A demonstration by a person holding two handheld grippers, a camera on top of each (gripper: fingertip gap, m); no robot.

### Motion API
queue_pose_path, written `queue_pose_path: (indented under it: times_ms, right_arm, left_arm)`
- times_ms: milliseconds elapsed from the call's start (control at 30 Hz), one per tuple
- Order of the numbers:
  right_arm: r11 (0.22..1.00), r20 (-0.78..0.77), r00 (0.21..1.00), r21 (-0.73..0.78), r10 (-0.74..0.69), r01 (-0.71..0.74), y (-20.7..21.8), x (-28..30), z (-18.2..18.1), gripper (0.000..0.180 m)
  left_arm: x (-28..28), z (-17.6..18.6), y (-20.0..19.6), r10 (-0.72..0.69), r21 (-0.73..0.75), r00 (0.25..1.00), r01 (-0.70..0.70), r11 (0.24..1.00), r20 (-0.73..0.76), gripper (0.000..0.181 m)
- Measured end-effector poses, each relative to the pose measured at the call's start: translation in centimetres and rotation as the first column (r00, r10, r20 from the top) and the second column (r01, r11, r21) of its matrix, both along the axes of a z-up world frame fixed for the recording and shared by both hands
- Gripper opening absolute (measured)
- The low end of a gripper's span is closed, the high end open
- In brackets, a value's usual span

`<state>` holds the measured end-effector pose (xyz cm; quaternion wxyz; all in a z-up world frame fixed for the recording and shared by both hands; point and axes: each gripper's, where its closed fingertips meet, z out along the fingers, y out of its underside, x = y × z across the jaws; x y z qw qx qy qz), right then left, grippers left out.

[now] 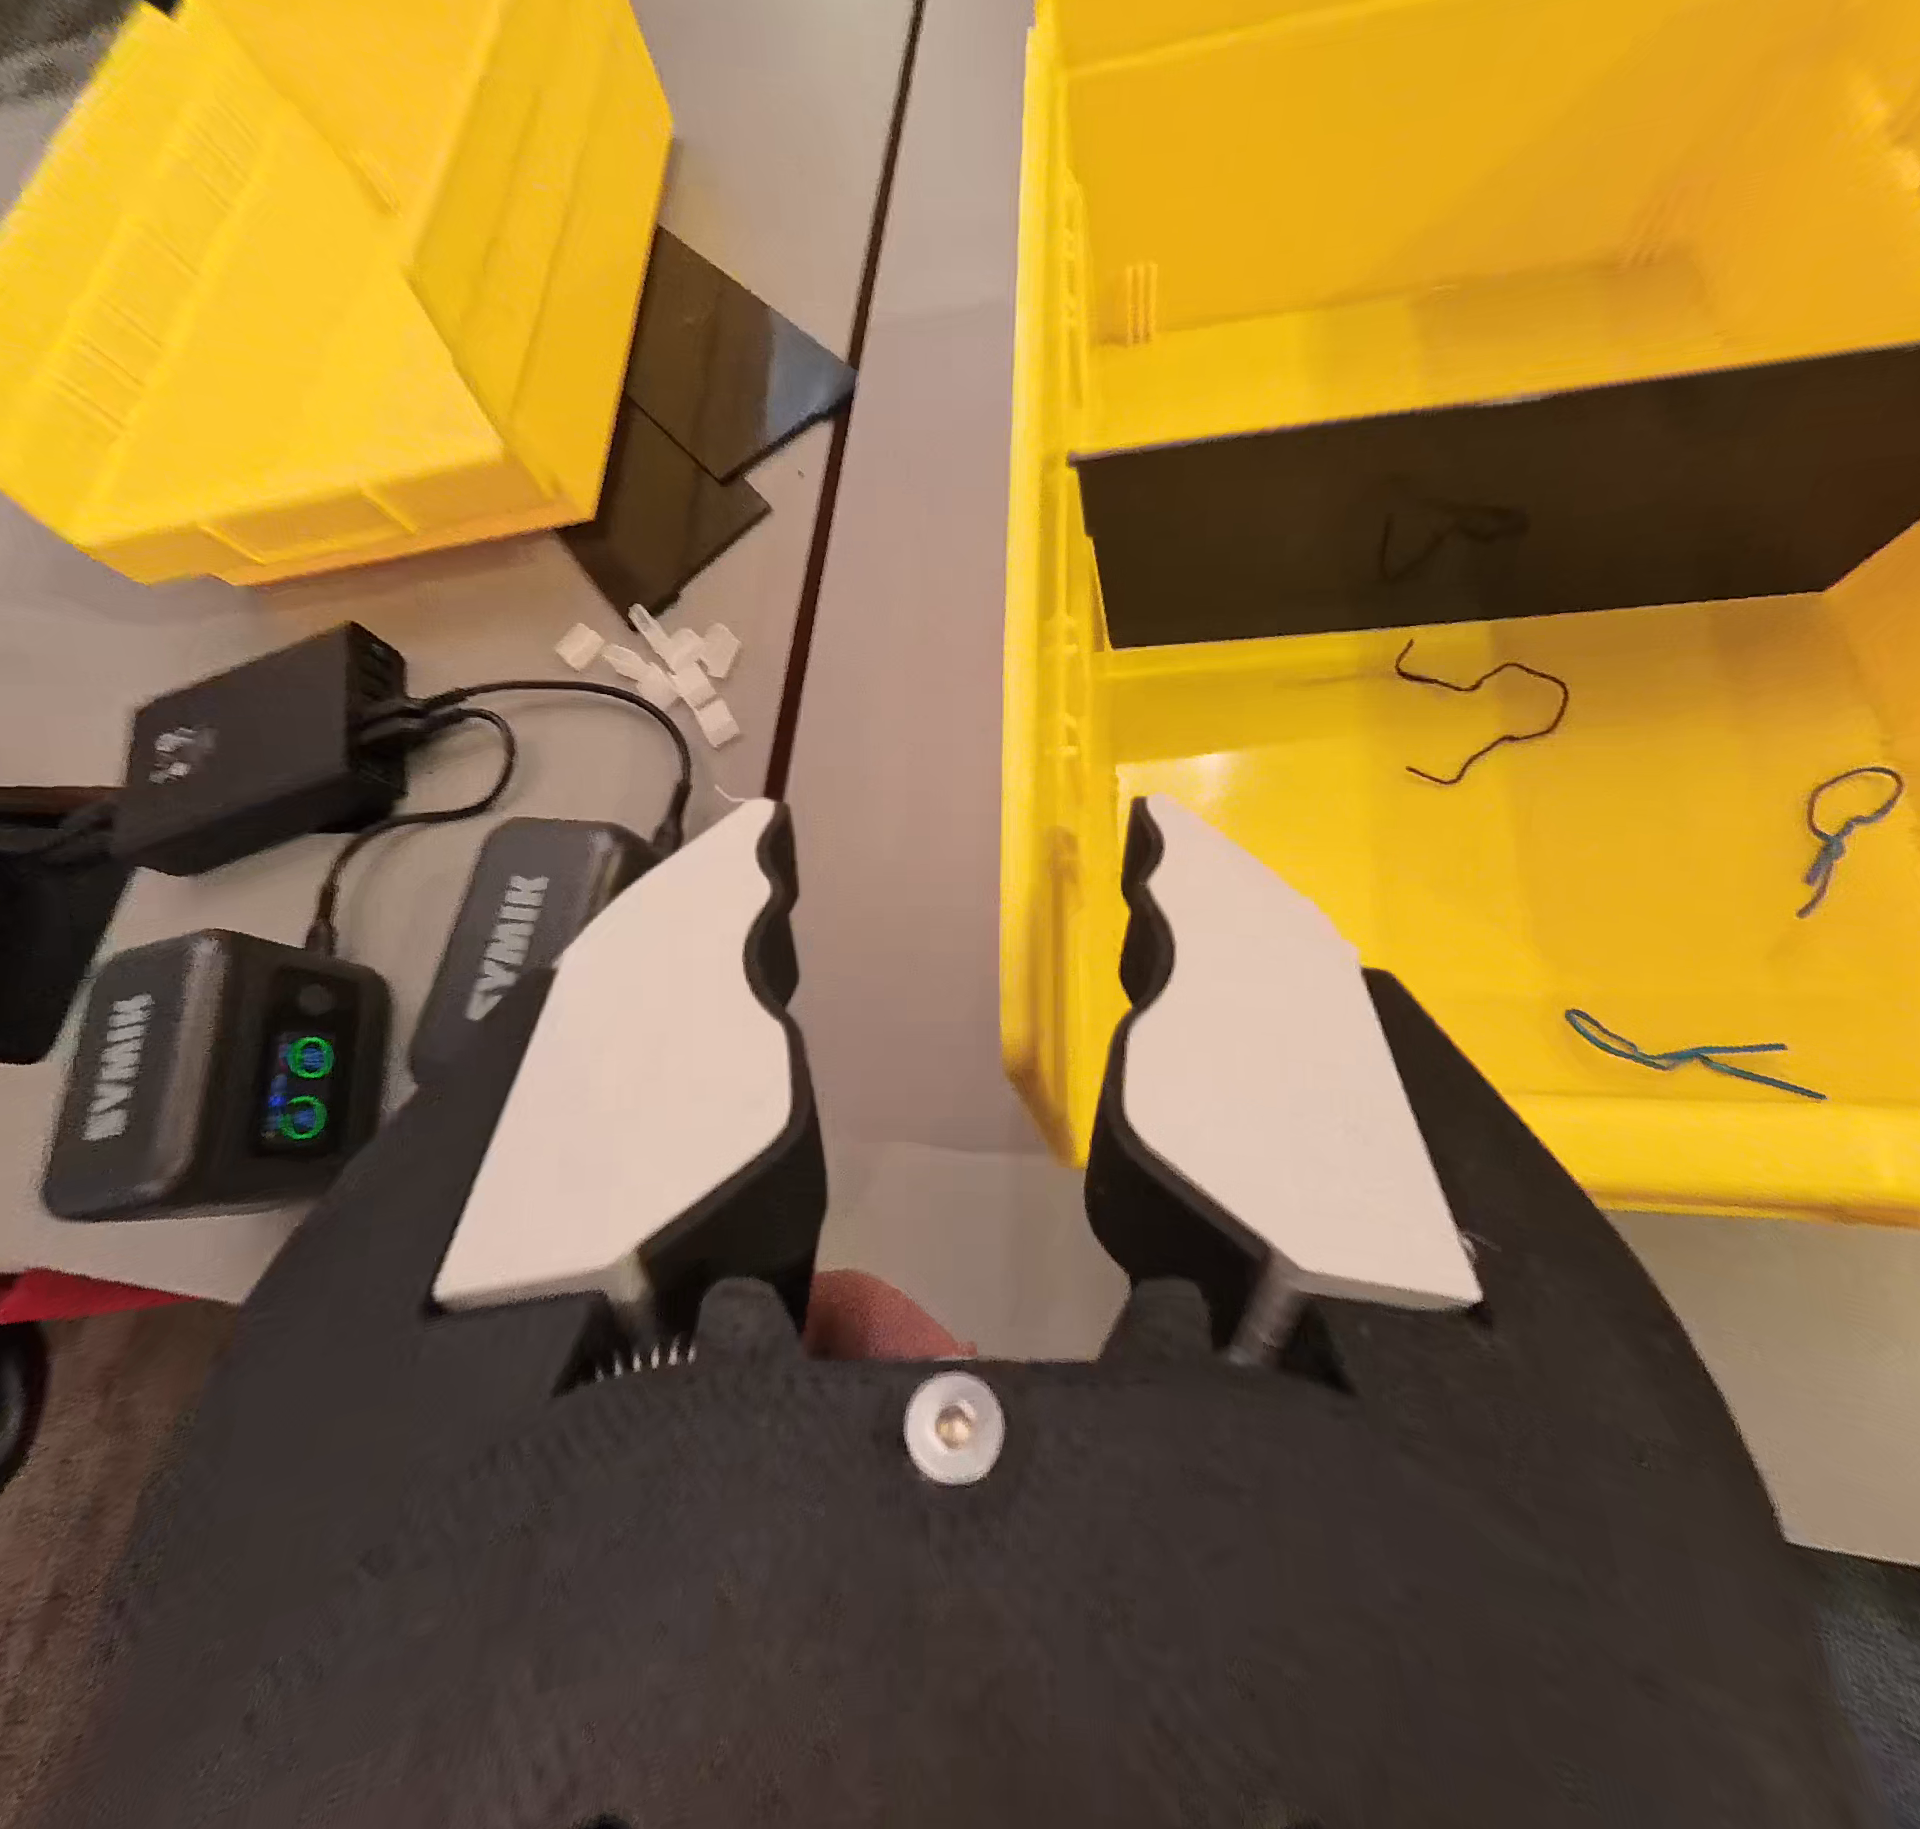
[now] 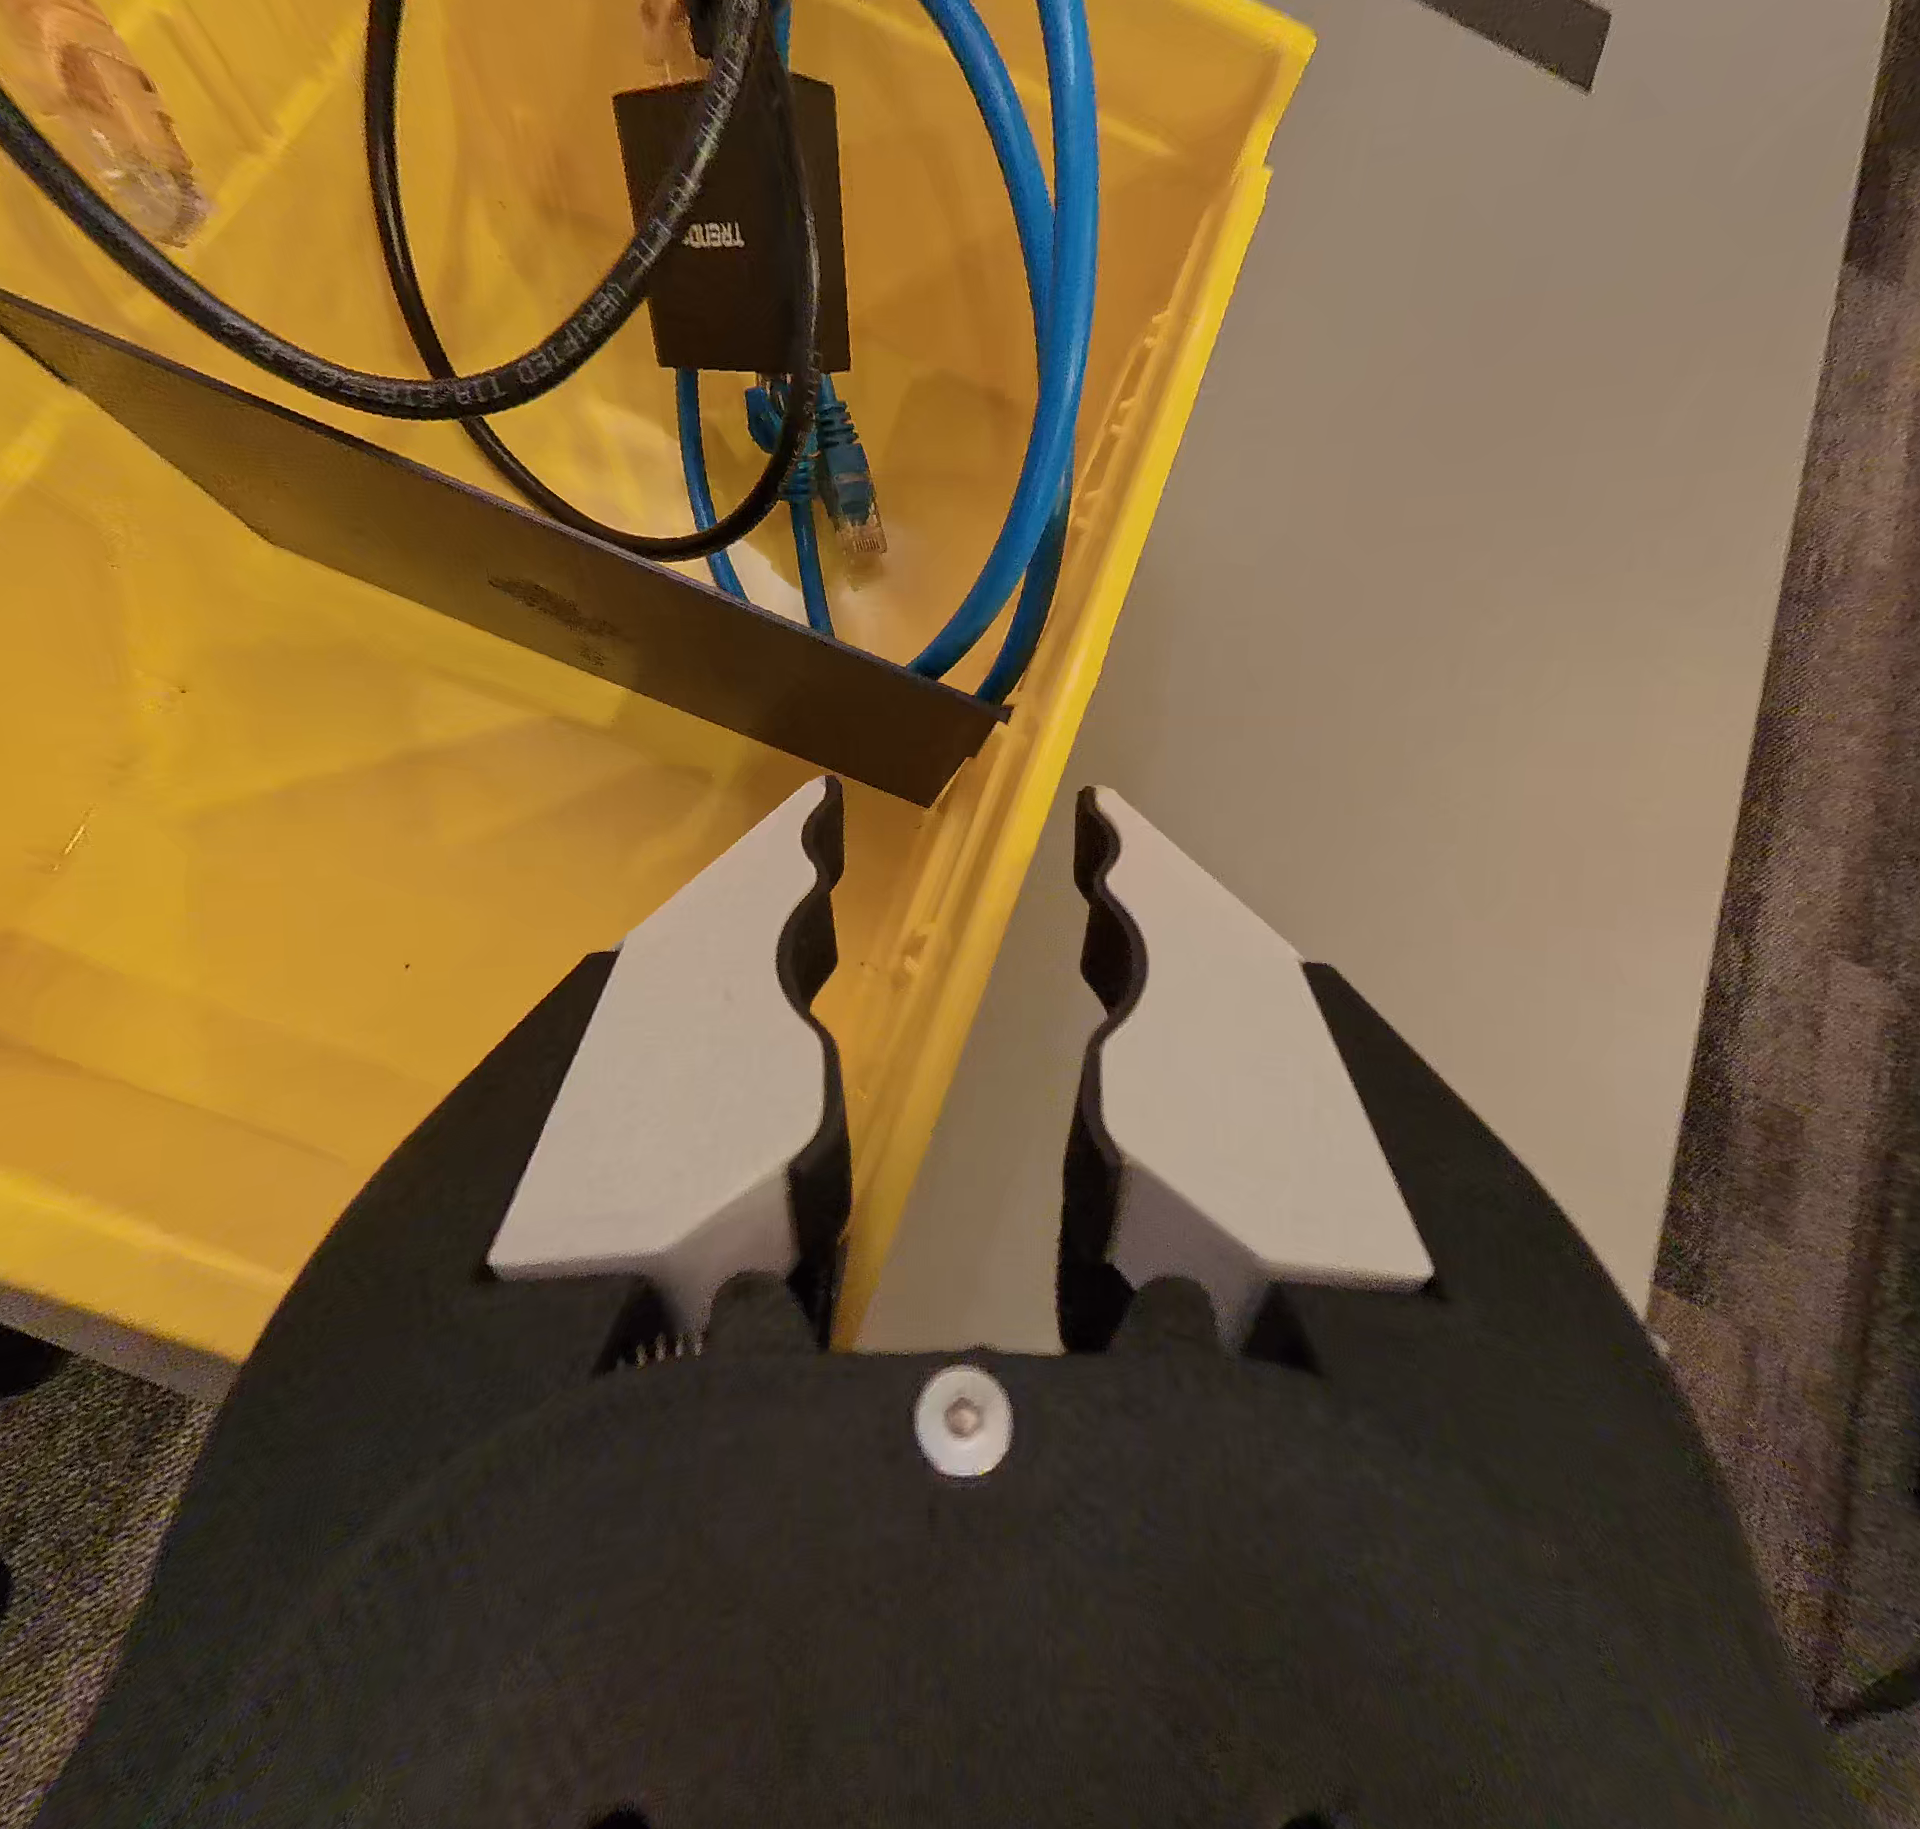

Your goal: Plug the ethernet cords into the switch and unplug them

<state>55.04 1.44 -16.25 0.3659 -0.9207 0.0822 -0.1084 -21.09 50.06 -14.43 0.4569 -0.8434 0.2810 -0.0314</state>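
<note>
In the right wrist view a small black switch (image 2: 740,221) lies in the far compartment of a yellow bin (image 2: 1174,345), behind a black divider (image 2: 499,553). A coiled blue ethernet cord (image 2: 1060,325) with a loose plug (image 2: 857,512) and a black ethernet cord (image 2: 416,366) lie around it. My right gripper (image 2: 956,803) is open and empty above the bin's right rim, short of the divider. In the left wrist view my left gripper (image 1: 956,813) is open and empty over the table beside the bin's left wall (image 1: 1049,740).
The bin's near compartment holds loose twist ties (image 1: 1486,709). Left of it on the table stand stacked yellow bins (image 1: 312,252), black divider sheets (image 1: 707,418), small clear caps (image 1: 675,667), a black charger (image 1: 260,740) and two battery packs (image 1: 208,1073). Carpet lies to the right (image 2: 1787,636). My hands' fingertips stand some 90 cm from each other. My left gripper's tips are some 25 cm from the black charger (image 1: 260,740).
</note>
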Motion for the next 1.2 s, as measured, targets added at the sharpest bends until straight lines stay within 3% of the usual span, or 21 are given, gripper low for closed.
queue_pose_path:
  times_ms: [133, 267, 400, 533, 700, 867, 1000, 1200]
  right_arm:
    - [1.0, 0.086, 0.996, -0.006, -0.029, 0.03, -1.2, 0.5, 2.0, 0.056]
    - [1.0, 0.276, 0.961, 0.015, 0.001, -0.005, -0.8, -1.7, 6.8, 0.063]
    - [0.968, 0.342, 0.914, 0.046, 0.217, -0.247, 3.5, -9.3, 10.3, 0.065]
    - [0.859, 0.264, 0.844, 0.089, 0.467, -0.504, 7.9, -19.3, 10.5, 0.067]
    - [0.657, 0.186, 0.656, 0.066, 0.732, -0.751, 11.9, -32.1, 7.4, 0.068]
    - [0.496, 0.092, 0.497, 0.039, 0.863, -0.868, 14.5, -38.7, 2.2, 0.079]
    - [0.502, -0.07, 0.499, 0.035, 0.864, -0.864, 16.3, -39.4, -2.5, 0.101]
    - [0.561, -0.026, 0.561, -0.002, 0.828, -0.828, 18.7, -37.3, -6.5, 0.107]
  left_arm:
    - [1.6, 3.8, -1.5, -0.051, 0.133, 0.995, 0.062, 0.989, -0.081, 0.065]
    - [7.0, 7.0, -5.3, -0.192, 0.218, 0.977, 0.208, 0.953, -0.091, 0.067]
    - [15.4, 8.7, -11.0, -0.427, 0.254, 0.902, 0.427, 0.868, -0.06, 0.067]
    - [22.9, 7.3, -16.3, -0.613, 0.239, 0.778, 0.627, 0.741, -0.139, 0.069]
    - [30.0, 4.3, -22.4, -0.783, 0.196, 0.599, 0.799, 0.569, -0.169, 0.07]
    - [33.4, -0.6, -24.3, -0.839, 0.096, 0.518, 0.855, 0.51, -0.165, 0.072]
    - [34.2, -4.6, -24.5, -0.842, -0.077, 0.536, 0.838, 0.539, -0.064, 0.08]
    - [33.9, -8.2, -23.5, -0.831, -0.182, 0.548, 0.811, 0.556, -0.096, 0.09]
